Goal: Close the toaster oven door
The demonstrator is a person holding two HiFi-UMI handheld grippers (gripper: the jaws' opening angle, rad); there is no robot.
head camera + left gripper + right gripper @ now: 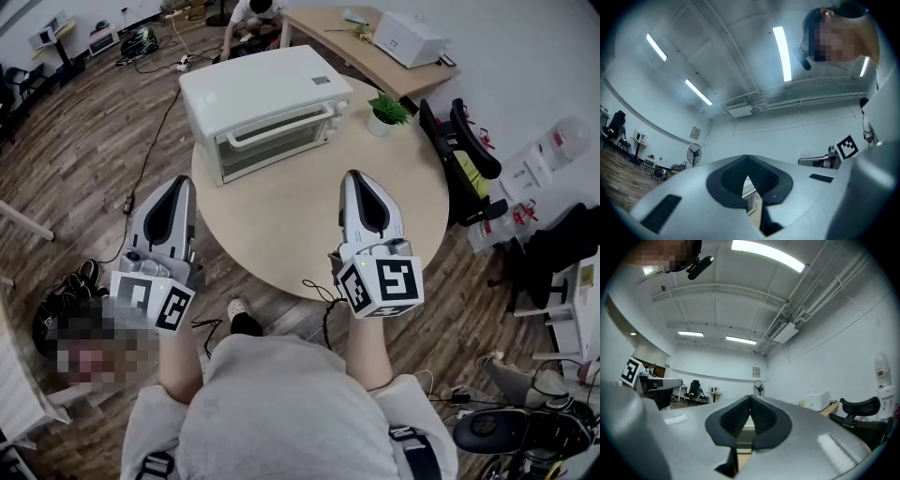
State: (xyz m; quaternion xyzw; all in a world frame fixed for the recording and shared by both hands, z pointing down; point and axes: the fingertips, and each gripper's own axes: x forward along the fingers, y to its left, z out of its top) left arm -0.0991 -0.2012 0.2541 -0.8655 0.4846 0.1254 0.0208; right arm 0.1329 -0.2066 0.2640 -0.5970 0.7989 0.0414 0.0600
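Note:
A white toaster oven stands at the far side of the round wooden table. Its glass door stands upright against the front, with the handle along the top edge. My left gripper hovers over the table's left edge, shut and holding nothing. My right gripper hangs above the table's middle, short of the oven, shut and holding nothing too. In the left gripper view the closed jaws meet at the tip, and a sliver of the oven shows below it. The right gripper shows the same.
A small potted plant sits on the table right of the oven. A black office chair stands by the table's right side. Behind are a desk with a white printer and a crouching person. Shoes and cables lie on the floor at left.

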